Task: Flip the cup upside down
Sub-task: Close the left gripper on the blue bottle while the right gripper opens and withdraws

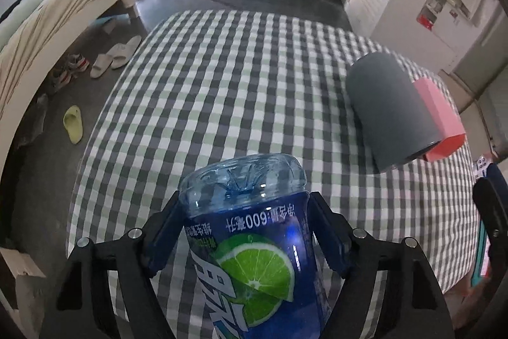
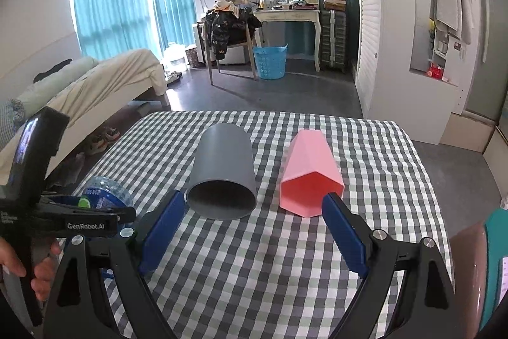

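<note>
A grey round cup (image 2: 222, 177) lies on its side on the checked tablecloth (image 2: 270, 259), its mouth facing me. A pink faceted cup (image 2: 309, 173) lies on its side to its right, mouth also facing me. My right gripper (image 2: 254, 212) is open and empty, just in front of both cups. My left gripper (image 1: 244, 208) is shut on a blue bottle (image 1: 254, 243) with a lime label, held bottom-forward above the table. In the left wrist view the grey cup (image 1: 390, 113) and pink cup (image 1: 441, 116) lie at the right. The bottle (image 2: 104, 191) shows at the left in the right wrist view.
The table's far edge (image 2: 254, 113) drops to a grey floor. A bed (image 2: 95, 88) stands at the left, with shoes and slippers (image 1: 114, 56) beside it. A chair with a jacket (image 2: 228, 34), a blue basket (image 2: 270, 61) and a white wardrobe (image 2: 397, 21) stand beyond.
</note>
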`<action>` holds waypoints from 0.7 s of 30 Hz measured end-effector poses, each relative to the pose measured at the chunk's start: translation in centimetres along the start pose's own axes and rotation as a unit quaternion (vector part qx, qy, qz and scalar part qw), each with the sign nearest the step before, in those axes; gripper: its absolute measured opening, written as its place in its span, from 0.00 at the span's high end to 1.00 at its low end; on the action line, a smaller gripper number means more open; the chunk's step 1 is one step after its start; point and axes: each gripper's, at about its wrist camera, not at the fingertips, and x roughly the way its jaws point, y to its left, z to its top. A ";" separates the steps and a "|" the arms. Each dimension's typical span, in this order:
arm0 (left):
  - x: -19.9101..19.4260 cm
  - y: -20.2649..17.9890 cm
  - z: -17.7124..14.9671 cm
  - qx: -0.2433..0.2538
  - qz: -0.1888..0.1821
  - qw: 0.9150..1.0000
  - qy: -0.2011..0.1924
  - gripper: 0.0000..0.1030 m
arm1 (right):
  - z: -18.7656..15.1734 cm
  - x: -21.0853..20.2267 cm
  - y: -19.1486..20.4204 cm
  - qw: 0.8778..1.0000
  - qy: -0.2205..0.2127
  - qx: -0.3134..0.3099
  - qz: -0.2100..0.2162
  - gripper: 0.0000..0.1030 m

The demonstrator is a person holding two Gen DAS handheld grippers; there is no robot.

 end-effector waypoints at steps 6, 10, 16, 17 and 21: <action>-2.9 -0.8 0.8 0.012 0.005 0.998 -0.063 0.24 | -0.1 -0.3 0.0 1.000 -0.002 0.003 -0.005 0.14; -4.1 -0.6 1.2 0.013 0.010 0.995 -0.095 0.25 | -0.2 -0.4 0.2 1.000 -0.001 0.001 -0.006 0.14; -5.1 -0.4 -0.6 0.012 -0.009 0.994 -0.111 0.25 | -0.5 -0.6 0.4 1.000 0.001 -0.001 -0.010 0.14; -5.2 -0.7 -1.0 0.015 -0.008 0.993 -0.113 0.25 | -0.5 -0.7 0.4 1.000 0.001 -0.001 -0.010 0.14; -5.8 -1.2 -2.4 0.020 -0.029 0.992 -0.121 0.25 | -0.4 -0.8 0.4 1.000 -0.001 -0.001 -0.012 0.14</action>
